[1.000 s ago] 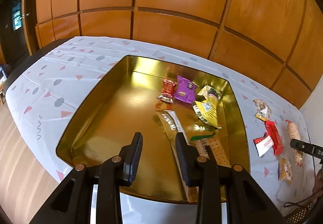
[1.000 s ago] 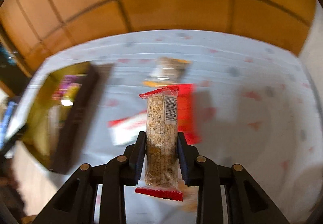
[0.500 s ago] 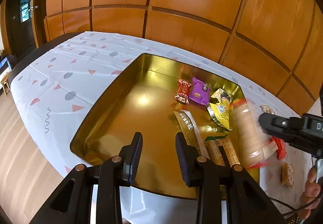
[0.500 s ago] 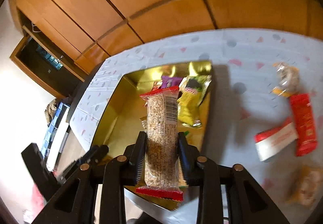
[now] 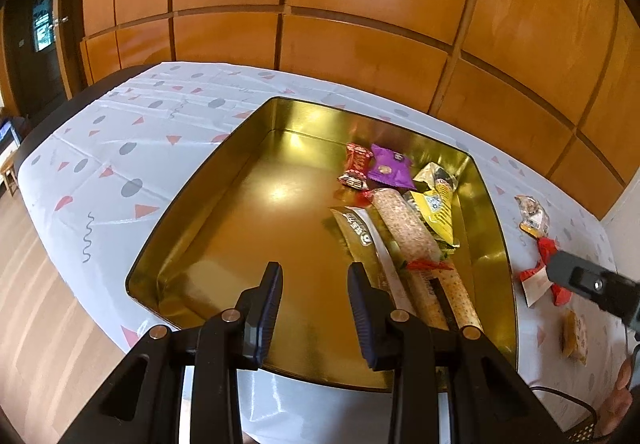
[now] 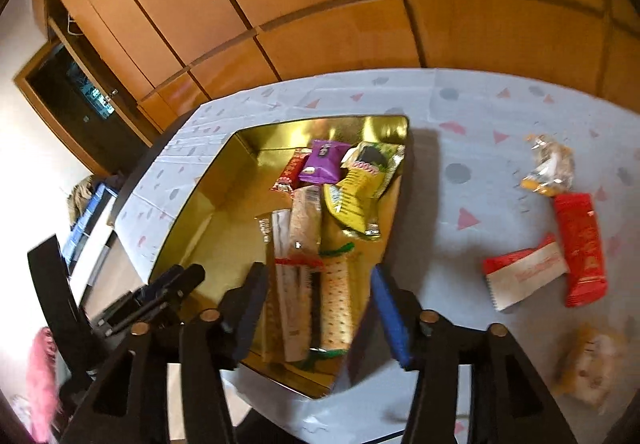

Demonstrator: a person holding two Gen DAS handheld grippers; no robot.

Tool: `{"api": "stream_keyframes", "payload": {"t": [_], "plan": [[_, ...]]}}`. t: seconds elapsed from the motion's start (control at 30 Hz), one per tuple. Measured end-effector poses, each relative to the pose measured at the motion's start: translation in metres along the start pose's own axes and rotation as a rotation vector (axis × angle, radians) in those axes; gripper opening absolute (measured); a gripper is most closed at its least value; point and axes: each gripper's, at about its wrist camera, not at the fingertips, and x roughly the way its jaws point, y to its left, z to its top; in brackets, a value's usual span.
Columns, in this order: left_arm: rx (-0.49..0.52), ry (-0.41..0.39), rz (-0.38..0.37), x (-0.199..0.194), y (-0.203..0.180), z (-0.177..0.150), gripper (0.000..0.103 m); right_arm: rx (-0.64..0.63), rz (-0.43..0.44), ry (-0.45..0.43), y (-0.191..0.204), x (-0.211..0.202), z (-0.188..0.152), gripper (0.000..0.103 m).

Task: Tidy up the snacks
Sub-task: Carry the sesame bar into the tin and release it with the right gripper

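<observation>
A gold tray [image 5: 192, 211] [image 6: 192, 219] sits on the patterned tablecloth. A grain bar with red ends [image 5: 404, 224] [image 6: 306, 228] lies flat in it, between a dark stick pack [image 5: 360, 232] and a yellow packet [image 5: 436, 203]. My right gripper [image 6: 320, 274] hovers above the tray's near end. Its jaws are opening, and nothing is pressed between them. In the left wrist view it shows at the right edge [image 5: 592, 288]. My left gripper [image 5: 314, 276] stands open and empty over the tray's front rim.
The tray also holds a purple packet [image 5: 390, 169], a red candy [image 5: 356, 167] and a dotted cracker bar [image 5: 452, 292]. Right of the tray lie a red packet [image 6: 580, 248], a red-and-white packet [image 6: 524, 272], a clear-wrapped snack [image 6: 548, 163] and an orange snack [image 6: 592, 364]. A wood-panelled wall stands behind.
My right gripper swung left from the table to the tray with the grain bar, then spread its jaws. The bar now lies in the tray. My left gripper kept still.
</observation>
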Motion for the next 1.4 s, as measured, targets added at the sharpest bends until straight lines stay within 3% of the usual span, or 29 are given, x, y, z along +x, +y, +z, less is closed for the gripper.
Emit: {"api": "stream_keyframes", "payload": {"t": [0.23, 0.4, 0.57, 0.8, 1.07, 1.3, 1.33, 1.4], "plan": [[0.043, -0.017, -0.006, -0.009, -0.013, 0.000, 0.034, -0.062, -0.087, -0.028, -0.014, -0.022, -0.015, 0.075], [0.082, -0.028, -0.015, -0.015, -0.023, 0.000, 0.034, -0.139, -0.196, -0.047, -0.036, -0.044, -0.020, 0.082], [0.113, -0.030, -0.021, -0.019, -0.033, -0.003, 0.034, -0.179, -0.309, -0.062, -0.069, -0.068, -0.015, 0.082], [0.152, -0.033, -0.020, -0.023, -0.046, -0.004, 0.034, -0.139, -0.449, -0.119, -0.125, -0.105, 0.002, 0.083], [0.206, -0.036, -0.029, -0.027, -0.063, -0.007, 0.034, -0.127, -0.566, -0.150, -0.181, -0.125, 0.015, 0.093], [0.245, -0.030, -0.027, -0.029, -0.078, -0.007, 0.034, 0.042, -0.703, -0.174, -0.272, -0.129, 0.016, 0.094], [0.246, -0.029, -0.029, -0.029, -0.080, -0.006, 0.034, 0.129, -0.704, -0.156, -0.288, -0.132, 0.017, 0.094], [0.257, -0.026, -0.030, -0.028, -0.087, -0.006, 0.034, 0.225, -0.663, -0.205, -0.303, -0.143, 0.018, 0.094]]}}
